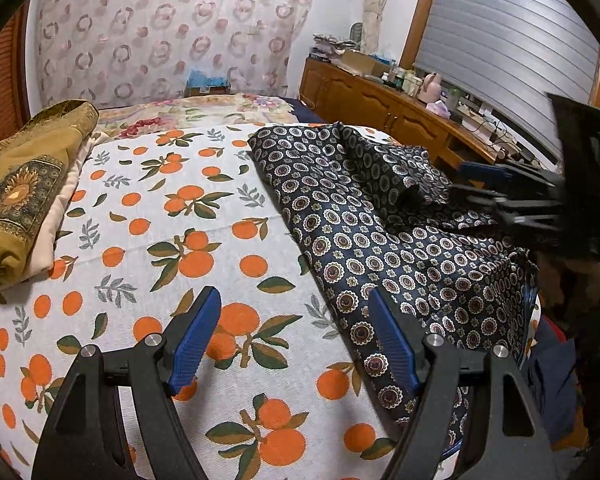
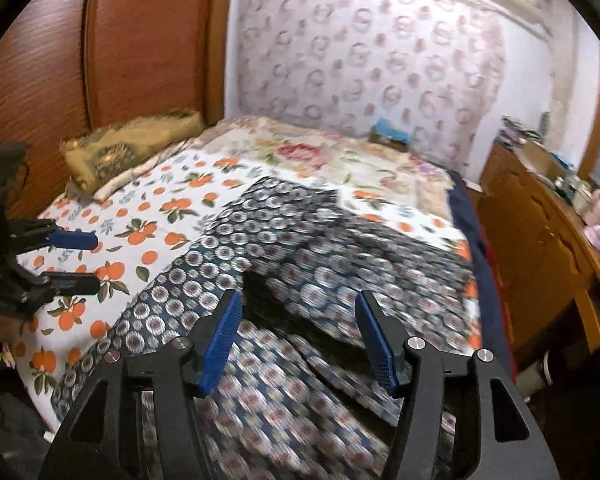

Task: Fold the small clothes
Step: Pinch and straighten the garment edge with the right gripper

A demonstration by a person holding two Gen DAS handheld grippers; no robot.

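Note:
A dark navy garment with white and red medallion print [image 1: 384,236] lies partly folded on the right side of the bed, over an orange-print sheet [image 1: 172,240]. My left gripper [image 1: 296,332] is open and empty, hovering over the sheet at the garment's left edge. My right gripper [image 2: 298,336] is open and empty just above the garment [image 2: 300,264], which is blurred in the right wrist view. The right gripper also shows in the left wrist view [image 1: 464,180] over the garment's far right part. The left gripper shows in the right wrist view [image 2: 92,260].
A folded olive-gold patterned cloth [image 1: 20,196] on a cream one lies at the left bed edge. A floral bedspread [image 2: 340,156] covers the far bed. A wooden sideboard [image 1: 380,104] with clutter stands right. A wooden headboard [image 2: 100,52] is on the left.

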